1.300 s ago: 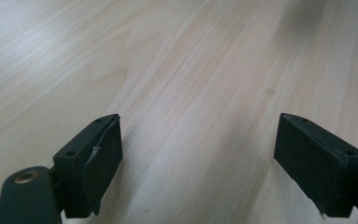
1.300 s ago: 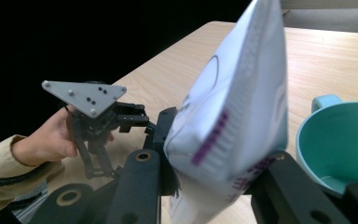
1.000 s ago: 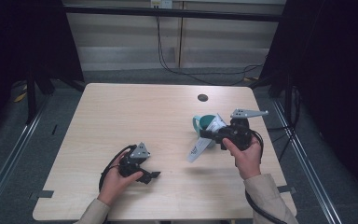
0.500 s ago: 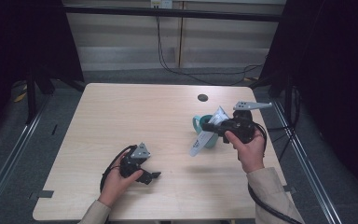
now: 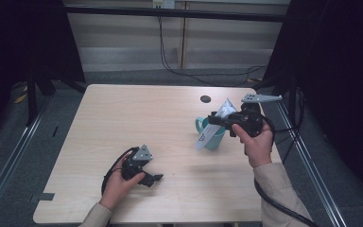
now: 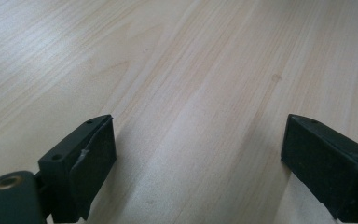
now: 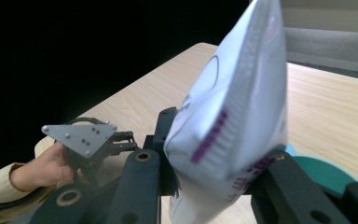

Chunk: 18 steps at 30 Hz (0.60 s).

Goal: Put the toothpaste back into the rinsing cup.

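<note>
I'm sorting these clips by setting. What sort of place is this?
Probably a lab or recording booth, not a home: a bare wooden table ringed by black curtains, cables trailing over the floor behind, and a person working two hand-held grippers, the right gripper holding a white pouch.

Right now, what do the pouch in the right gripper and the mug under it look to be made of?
Pouch: likely thin plastic film or foil laminate, glossy white with purple print; it has a ribbed heat-sealed edge. Mug: teal, smooth; ceramic or plastic, the look leaves it open. Right gripper is clamped on the pouch.
</note>
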Motion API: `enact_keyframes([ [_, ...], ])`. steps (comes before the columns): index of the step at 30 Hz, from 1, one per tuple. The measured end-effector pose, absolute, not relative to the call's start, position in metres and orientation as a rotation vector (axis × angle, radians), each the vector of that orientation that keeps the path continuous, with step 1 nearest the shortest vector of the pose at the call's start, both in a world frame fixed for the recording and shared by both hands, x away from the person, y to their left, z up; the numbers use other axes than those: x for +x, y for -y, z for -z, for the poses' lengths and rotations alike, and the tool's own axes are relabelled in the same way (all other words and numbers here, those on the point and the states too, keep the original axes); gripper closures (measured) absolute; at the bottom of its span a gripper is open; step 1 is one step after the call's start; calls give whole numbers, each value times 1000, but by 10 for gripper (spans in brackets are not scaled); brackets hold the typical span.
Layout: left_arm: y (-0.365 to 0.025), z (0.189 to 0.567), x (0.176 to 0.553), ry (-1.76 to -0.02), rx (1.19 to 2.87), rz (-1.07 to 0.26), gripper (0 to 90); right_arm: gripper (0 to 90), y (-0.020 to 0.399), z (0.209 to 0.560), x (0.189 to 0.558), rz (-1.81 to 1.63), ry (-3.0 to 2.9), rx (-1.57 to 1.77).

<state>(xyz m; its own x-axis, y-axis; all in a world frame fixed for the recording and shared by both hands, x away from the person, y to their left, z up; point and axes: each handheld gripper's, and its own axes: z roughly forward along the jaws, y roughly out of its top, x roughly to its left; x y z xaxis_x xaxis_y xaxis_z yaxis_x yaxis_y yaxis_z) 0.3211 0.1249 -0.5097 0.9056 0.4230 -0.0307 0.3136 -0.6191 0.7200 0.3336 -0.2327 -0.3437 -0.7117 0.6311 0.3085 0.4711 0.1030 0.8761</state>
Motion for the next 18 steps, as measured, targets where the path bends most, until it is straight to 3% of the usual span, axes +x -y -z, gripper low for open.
enact_keyframes([
  [18, -125, 510, 321, -524, 2283, -179, 89, 702, 245, 319, 351, -1639, -2170, 1131],
])
